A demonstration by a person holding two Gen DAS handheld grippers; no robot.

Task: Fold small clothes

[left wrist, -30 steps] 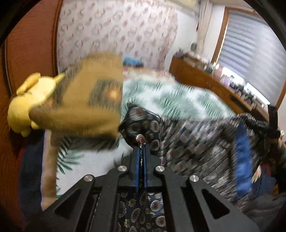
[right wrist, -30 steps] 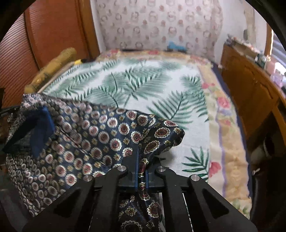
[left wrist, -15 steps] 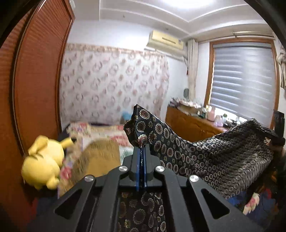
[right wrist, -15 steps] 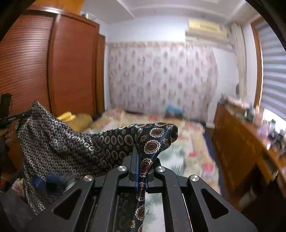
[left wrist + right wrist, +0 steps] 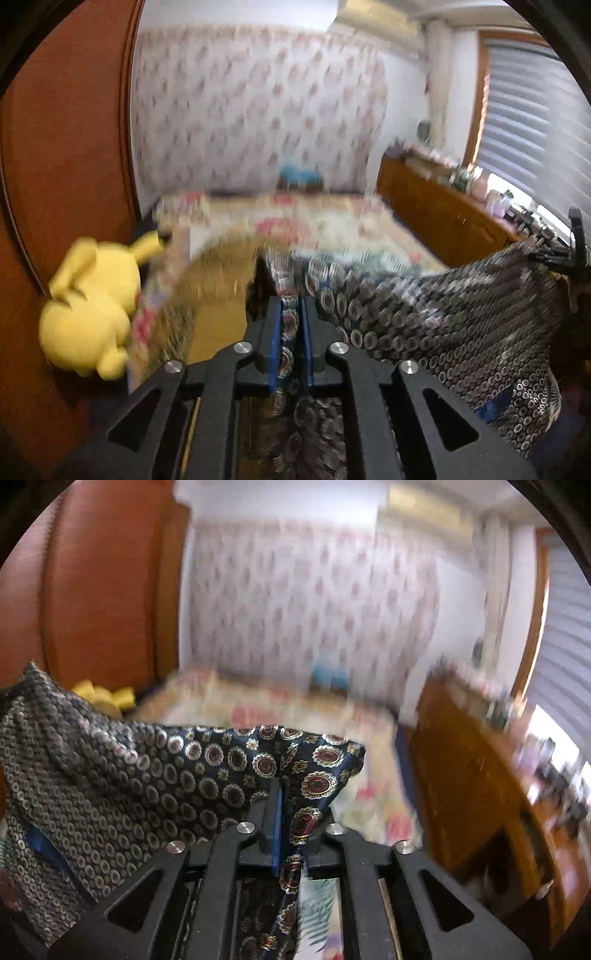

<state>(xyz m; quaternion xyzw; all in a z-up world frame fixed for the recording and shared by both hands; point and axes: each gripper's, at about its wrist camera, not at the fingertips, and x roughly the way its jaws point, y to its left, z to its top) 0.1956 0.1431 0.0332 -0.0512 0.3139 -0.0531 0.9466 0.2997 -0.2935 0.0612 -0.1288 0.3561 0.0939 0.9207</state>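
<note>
Cloth (image 5: 461, 317), dark and printed with small medallions, hangs stretched in the air above the bed (image 5: 332, 225) between the two tools; the left tool (image 5: 291, 314) and right tool (image 5: 295, 801) have both just been easing apart, each with a corner still lying in its gap, so the step looks like a shake-out ending in a release, and next the garment wants laying flat on the bed. Only the left view shows the yellow plush toy (image 5: 88, 306) whole and the right tool out at the cloth's far corner.
</note>
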